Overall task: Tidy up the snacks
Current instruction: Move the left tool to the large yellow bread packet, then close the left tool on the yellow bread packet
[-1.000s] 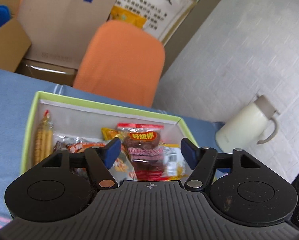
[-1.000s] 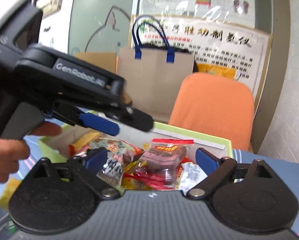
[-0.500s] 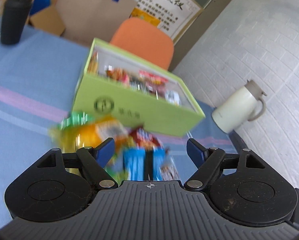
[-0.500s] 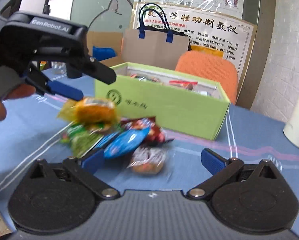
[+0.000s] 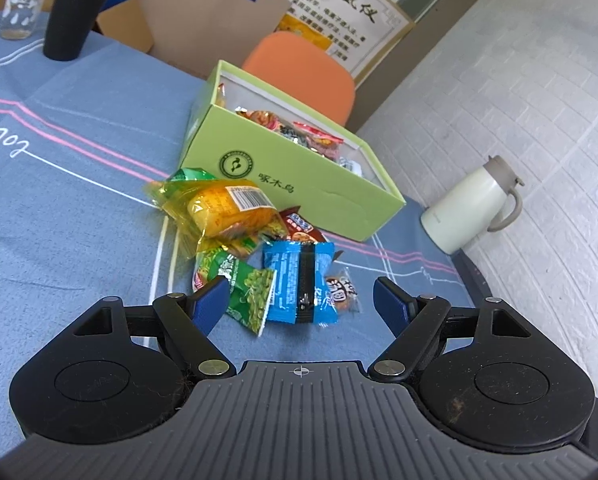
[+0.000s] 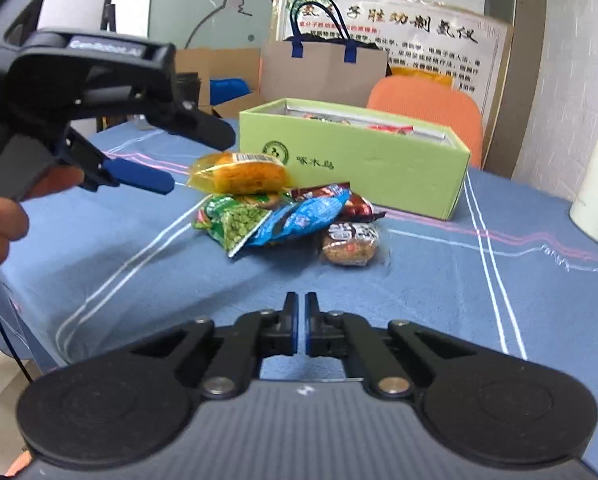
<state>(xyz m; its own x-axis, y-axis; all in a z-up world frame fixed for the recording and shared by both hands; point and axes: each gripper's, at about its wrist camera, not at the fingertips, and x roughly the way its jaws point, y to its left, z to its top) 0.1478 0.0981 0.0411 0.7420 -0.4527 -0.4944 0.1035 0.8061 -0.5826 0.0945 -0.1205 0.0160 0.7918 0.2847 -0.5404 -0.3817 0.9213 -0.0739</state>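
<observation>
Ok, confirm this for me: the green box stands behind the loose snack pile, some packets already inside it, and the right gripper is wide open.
Not quite. The right gripper is shut, fingers together on nothing, as the right wrist view shows. The rest holds: the green box stands behind the loose snack pile with packets inside.

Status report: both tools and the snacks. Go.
Left tool open, empty, over the snack pile. Right tool shut, empty, short of the pile. Green box behind it, part filled. Nothing in the way.
</observation>
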